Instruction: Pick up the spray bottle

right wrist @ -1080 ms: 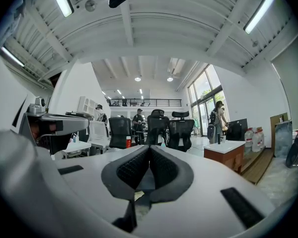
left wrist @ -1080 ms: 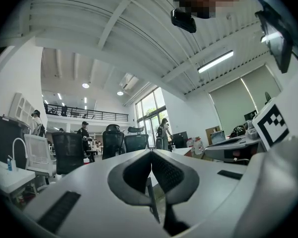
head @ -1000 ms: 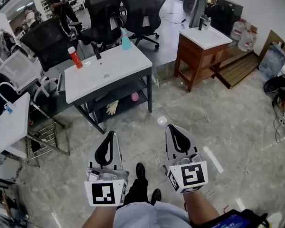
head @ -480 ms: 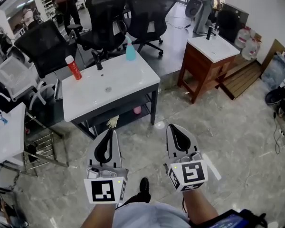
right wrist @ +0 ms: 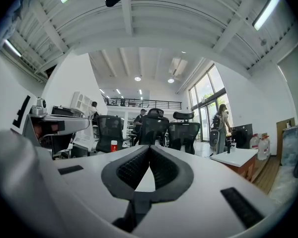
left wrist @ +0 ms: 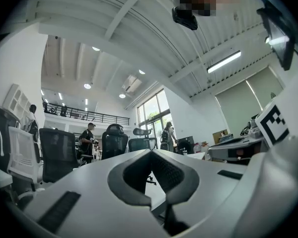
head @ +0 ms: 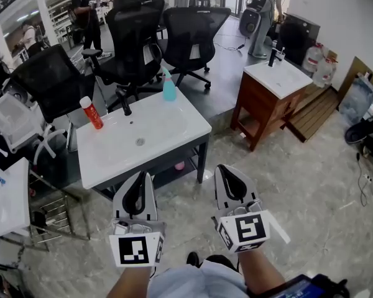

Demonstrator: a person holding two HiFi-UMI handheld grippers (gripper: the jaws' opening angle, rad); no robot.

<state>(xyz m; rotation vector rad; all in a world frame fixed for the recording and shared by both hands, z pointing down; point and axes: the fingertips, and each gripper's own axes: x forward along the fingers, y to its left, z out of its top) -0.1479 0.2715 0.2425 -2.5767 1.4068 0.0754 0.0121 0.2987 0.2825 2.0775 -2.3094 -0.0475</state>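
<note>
- My left gripper (head: 144, 177) and right gripper (head: 224, 169) hang side by side above the marble floor (head: 311, 185). Both sets of jaws are pressed together and hold nothing.
- The near edge of a white sink counter (head: 161, 138) lies just beyond my jaw tips, with nothing in between.
- A red can (head: 91, 112) stands at the counter's back left, near a black faucet (head: 125, 103).
- The teal spray bottle (head: 168, 87) stands upright at the far edge, right of the faucet and well apart from both grippers.
- Black office chairs (head: 137, 36) crowd in behind, and a wooden vanity (head: 267, 95) sits to the right.
- A second ago the counter lay farther off. It is nearer now.
</note>
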